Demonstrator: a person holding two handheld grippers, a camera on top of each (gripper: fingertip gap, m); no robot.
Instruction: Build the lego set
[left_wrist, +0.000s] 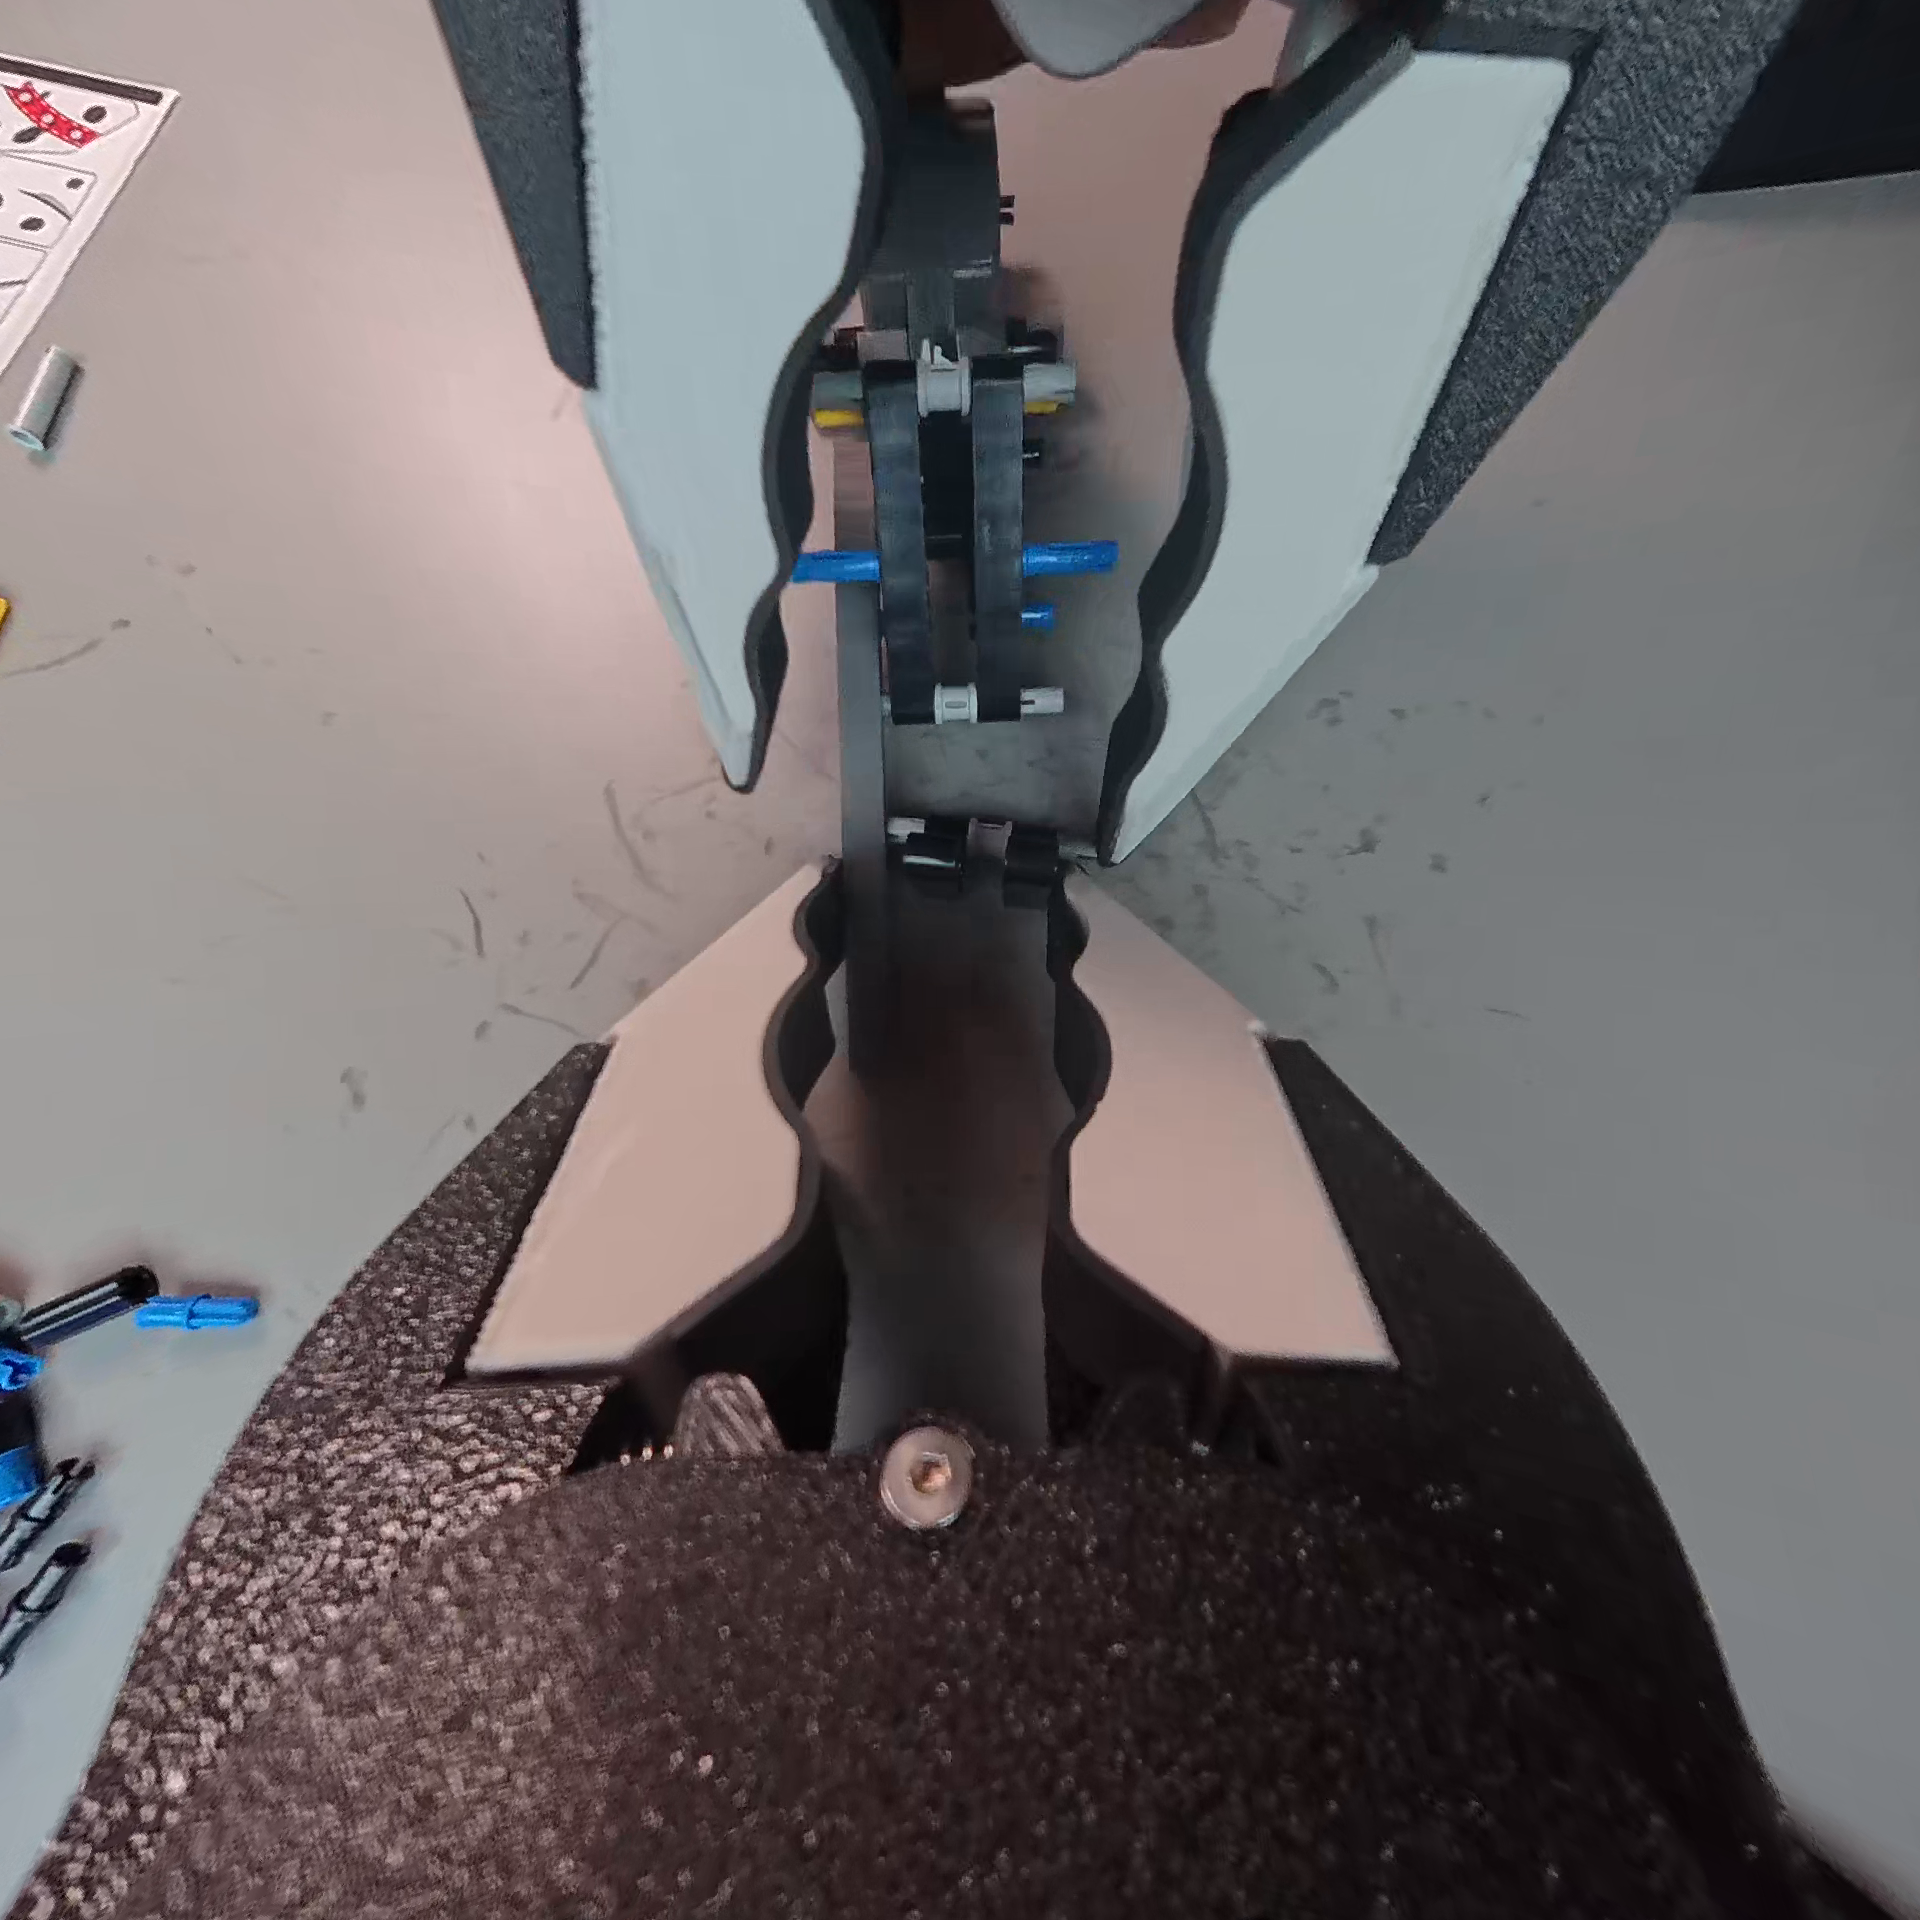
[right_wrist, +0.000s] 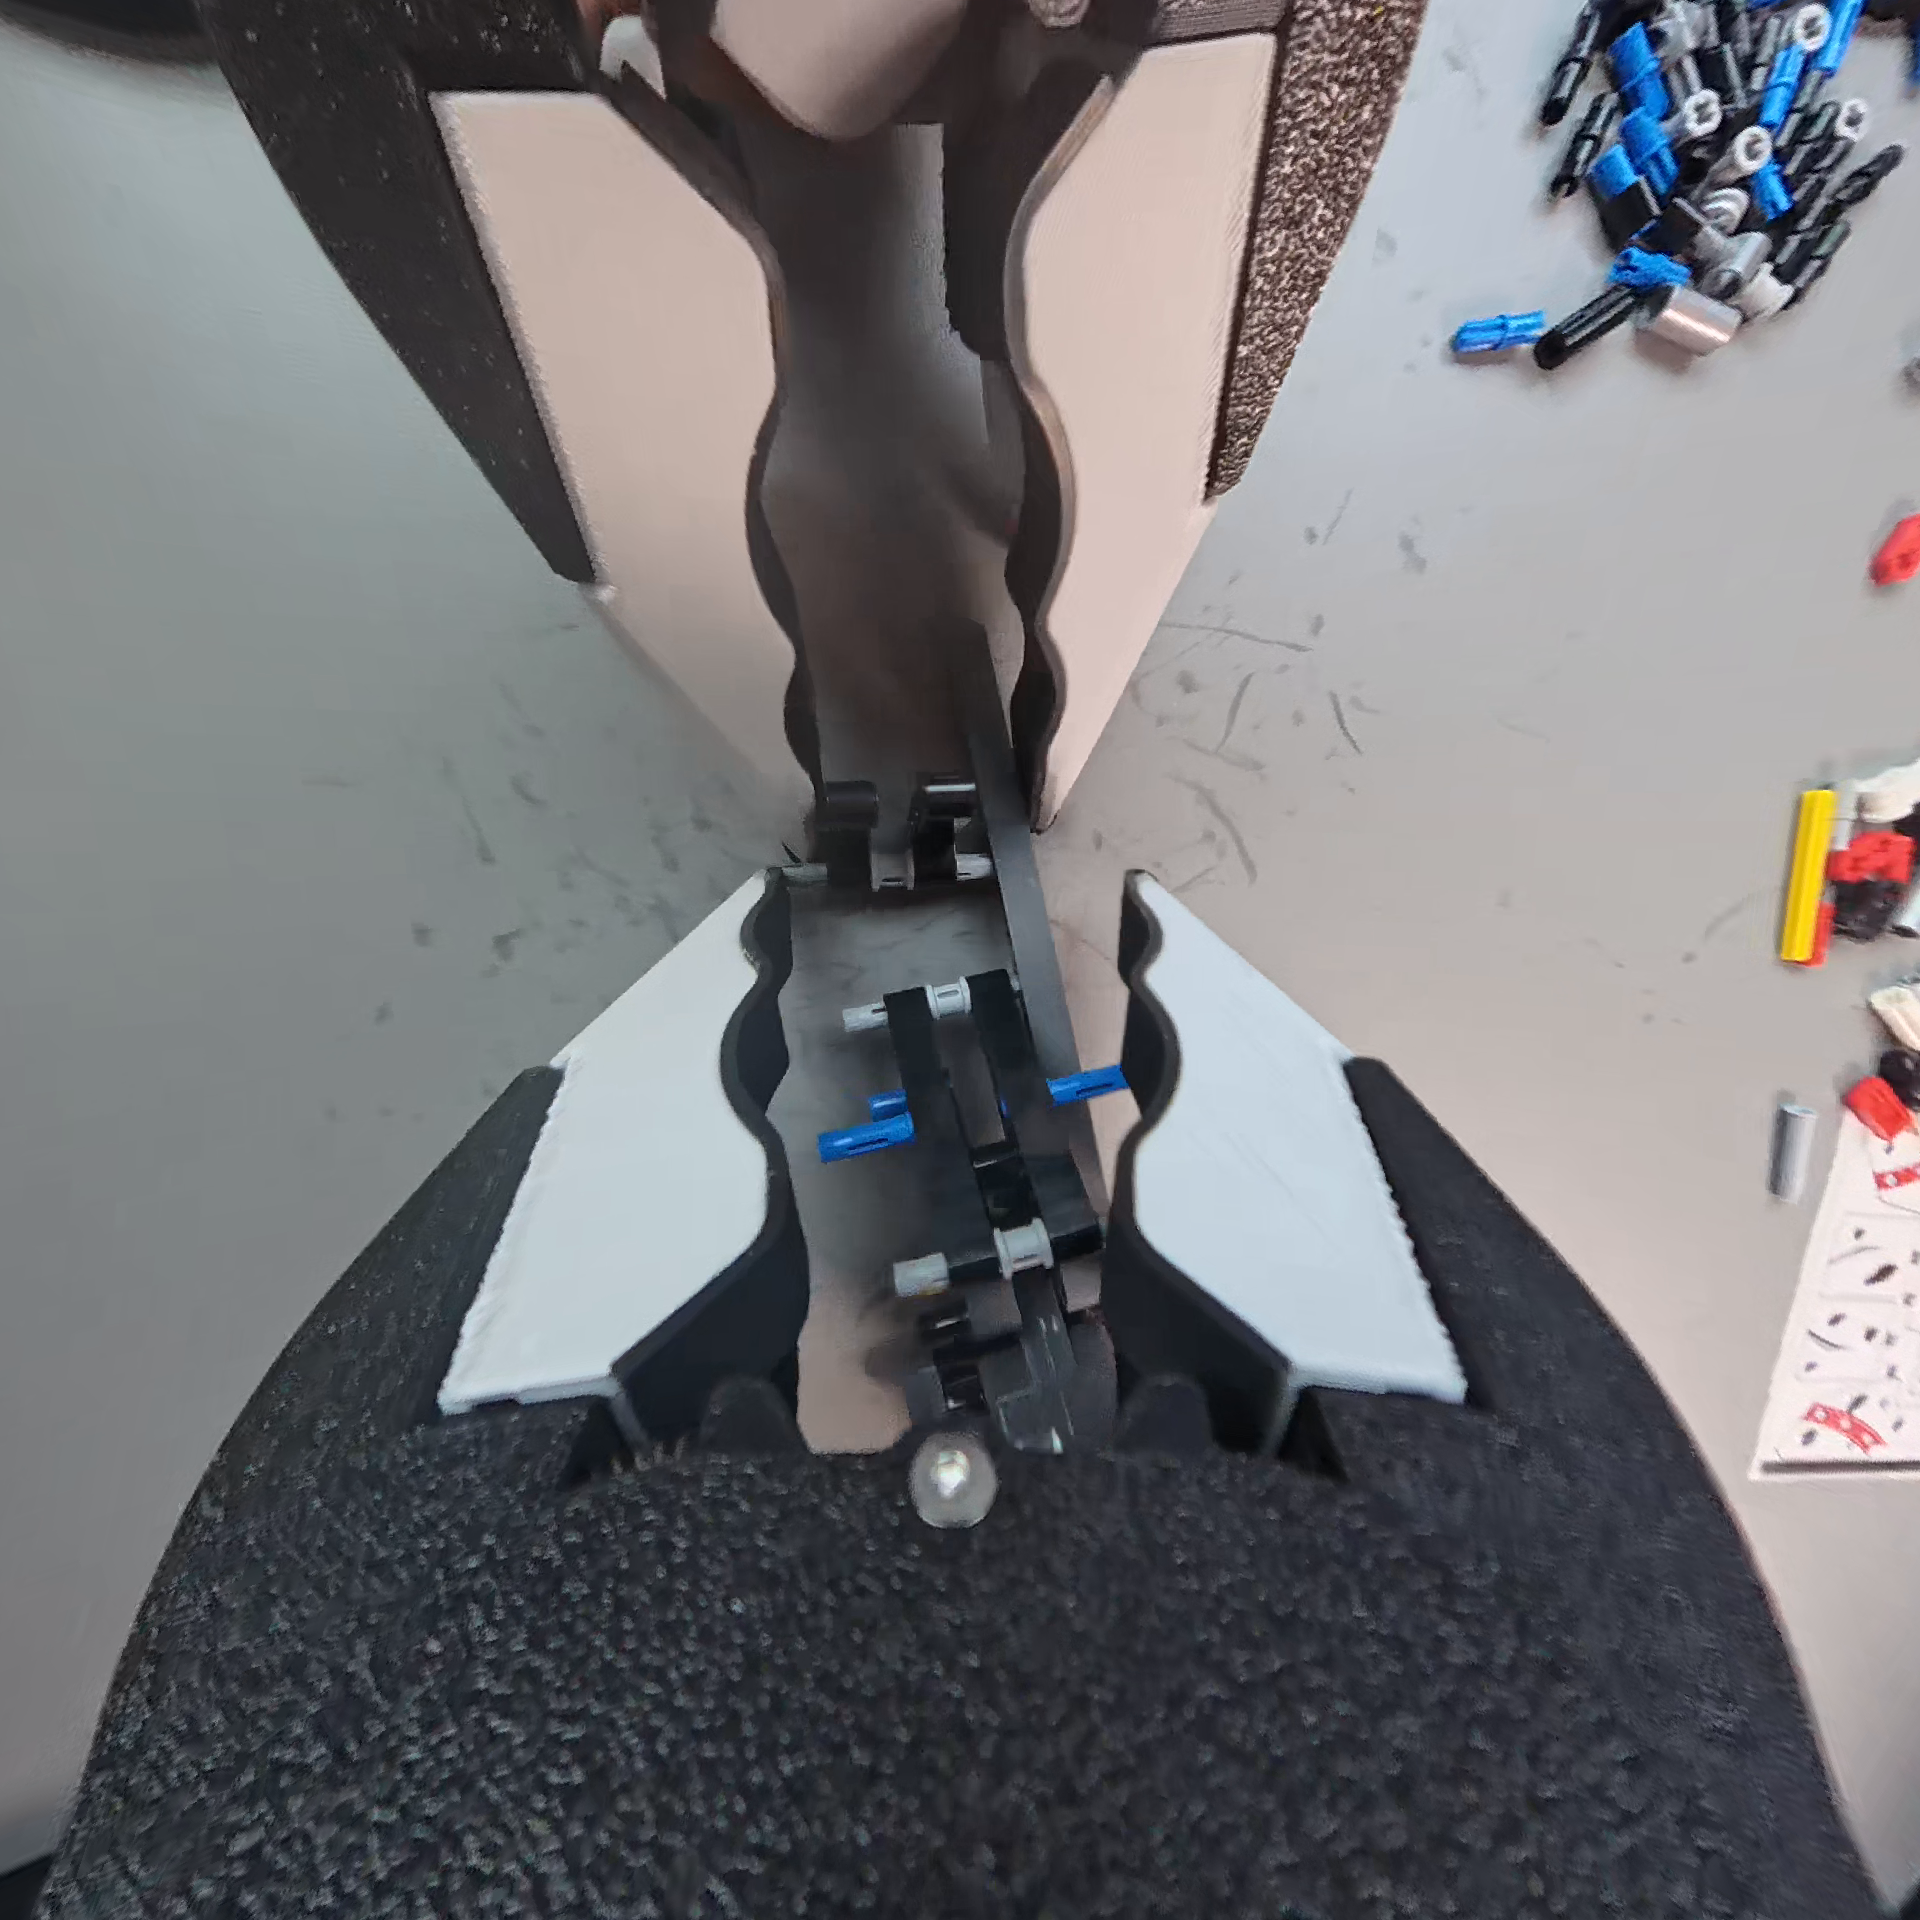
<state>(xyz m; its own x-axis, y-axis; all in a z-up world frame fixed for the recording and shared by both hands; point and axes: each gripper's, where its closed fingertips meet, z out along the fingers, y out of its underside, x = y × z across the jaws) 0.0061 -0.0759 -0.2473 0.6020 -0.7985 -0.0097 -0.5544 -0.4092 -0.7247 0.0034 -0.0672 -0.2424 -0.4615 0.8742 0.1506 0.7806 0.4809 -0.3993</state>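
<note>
A black lego assembly (left_wrist: 940, 540) with blue pins and grey pins lies between the two grippers, which face each other tip to tip. My left gripper (left_wrist: 956, 868) has tan pads and is shut on the near end. It pinches a long black beam (left_wrist: 862, 935) and two black connectors (left_wrist: 930, 847) at its fingertips. My right gripper (right_wrist: 951, 883) has white pads and is open. The assembly (right_wrist: 977, 1122) sits between its jaws with a gap on the left side. The left gripper (right_wrist: 925, 821) shows at the top of the right wrist view, and the right gripper (left_wrist: 930, 816) at the top of the left wrist view.
The grey scuffed table (left_wrist: 364, 831) is below. A pile of loose black, blue and grey pieces (right_wrist: 1714, 177) lies far right. A yellow beam (right_wrist: 1806, 878), red pieces (right_wrist: 1896, 551), a grey sleeve (right_wrist: 1792, 1153) and a printed sheet (right_wrist: 1849, 1330) lie along the right edge. Both grippers' tips are close together, under 4 cm apart.
</note>
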